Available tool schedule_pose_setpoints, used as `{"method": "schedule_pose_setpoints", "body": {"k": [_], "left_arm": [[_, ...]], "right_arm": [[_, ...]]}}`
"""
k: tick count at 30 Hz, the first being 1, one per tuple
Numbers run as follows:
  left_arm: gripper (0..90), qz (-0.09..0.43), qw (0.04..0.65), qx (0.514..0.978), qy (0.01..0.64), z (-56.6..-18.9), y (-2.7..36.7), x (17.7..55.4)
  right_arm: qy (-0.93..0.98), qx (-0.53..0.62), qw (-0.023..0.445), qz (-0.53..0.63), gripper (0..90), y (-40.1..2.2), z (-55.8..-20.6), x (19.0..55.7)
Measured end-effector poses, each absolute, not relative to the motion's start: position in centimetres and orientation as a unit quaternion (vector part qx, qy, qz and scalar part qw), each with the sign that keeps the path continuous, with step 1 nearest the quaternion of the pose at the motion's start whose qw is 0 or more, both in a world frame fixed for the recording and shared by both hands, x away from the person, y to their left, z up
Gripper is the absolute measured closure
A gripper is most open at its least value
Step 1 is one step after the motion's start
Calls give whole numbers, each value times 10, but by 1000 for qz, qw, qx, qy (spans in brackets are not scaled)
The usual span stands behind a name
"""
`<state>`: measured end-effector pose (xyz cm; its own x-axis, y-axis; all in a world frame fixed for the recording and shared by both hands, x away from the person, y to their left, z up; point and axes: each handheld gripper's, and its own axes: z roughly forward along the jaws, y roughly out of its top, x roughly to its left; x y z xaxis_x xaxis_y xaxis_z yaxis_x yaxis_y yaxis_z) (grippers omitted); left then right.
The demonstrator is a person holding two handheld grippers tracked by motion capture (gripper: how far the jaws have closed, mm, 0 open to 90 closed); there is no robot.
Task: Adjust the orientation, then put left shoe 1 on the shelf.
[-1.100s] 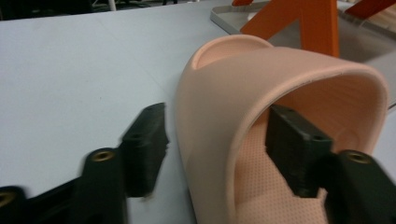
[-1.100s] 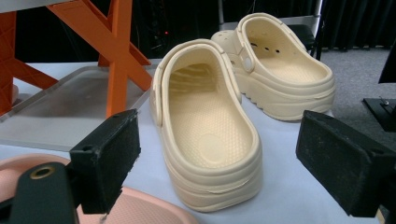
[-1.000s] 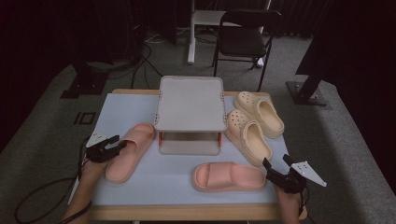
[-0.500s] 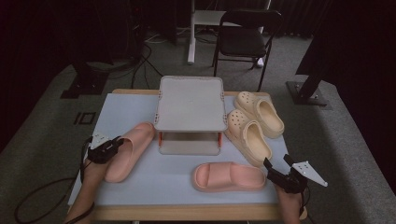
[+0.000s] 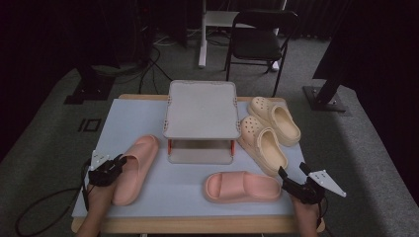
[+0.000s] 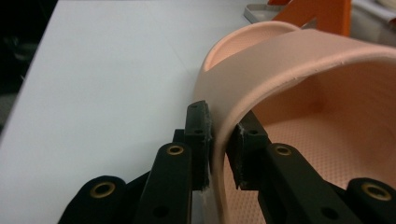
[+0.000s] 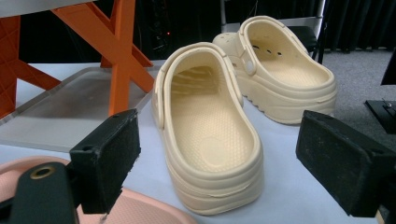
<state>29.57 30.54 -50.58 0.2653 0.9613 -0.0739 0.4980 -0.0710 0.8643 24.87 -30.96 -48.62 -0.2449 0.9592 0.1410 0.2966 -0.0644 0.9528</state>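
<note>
Nearest us, our left gripper (image 6: 219,149) pinches the strap of the left pink slide (image 5: 134,168) at the desk's (image 5: 123,118) near left. Our right gripper (image 7: 219,168) gapes wide beside the other pink slide (image 5: 242,186). Farther right sit two cream clogs (image 5: 262,143).

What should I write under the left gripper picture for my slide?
The left gripper pinches the strap of a pink slipper on the white table.
</note>
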Motion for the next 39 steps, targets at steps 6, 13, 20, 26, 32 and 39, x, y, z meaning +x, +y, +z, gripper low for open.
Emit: {"method": "schedule_pose_setpoints", "body": {"k": [6, 13, 20, 26, 32, 39], "left_arm": [[783, 264, 409, 665, 567, -503, 291, 278], [620, 250, 420, 675, 553, -504, 276, 267], [560, 259, 410, 678, 552, -509, 282, 269], [668, 259, 414, 673, 556, -509, 279, 273], [730, 283, 392, 680, 551, -506, 274, 270], [749, 280, 403, 677, 549, -498, 274, 264]], "right_arm": [[602, 520, 327, 511, 131, -308, -485, 248], [605, 516, 325, 511, 131, -309, -485, 249], [608, 512, 326, 512, 132, -309, -485, 250], [609, 511, 329, 510, 131, -309, -485, 250], [608, 514, 325, 510, 115, -311, -487, 252], [607, 514, 331, 508, 113, -310, -487, 253]]}}
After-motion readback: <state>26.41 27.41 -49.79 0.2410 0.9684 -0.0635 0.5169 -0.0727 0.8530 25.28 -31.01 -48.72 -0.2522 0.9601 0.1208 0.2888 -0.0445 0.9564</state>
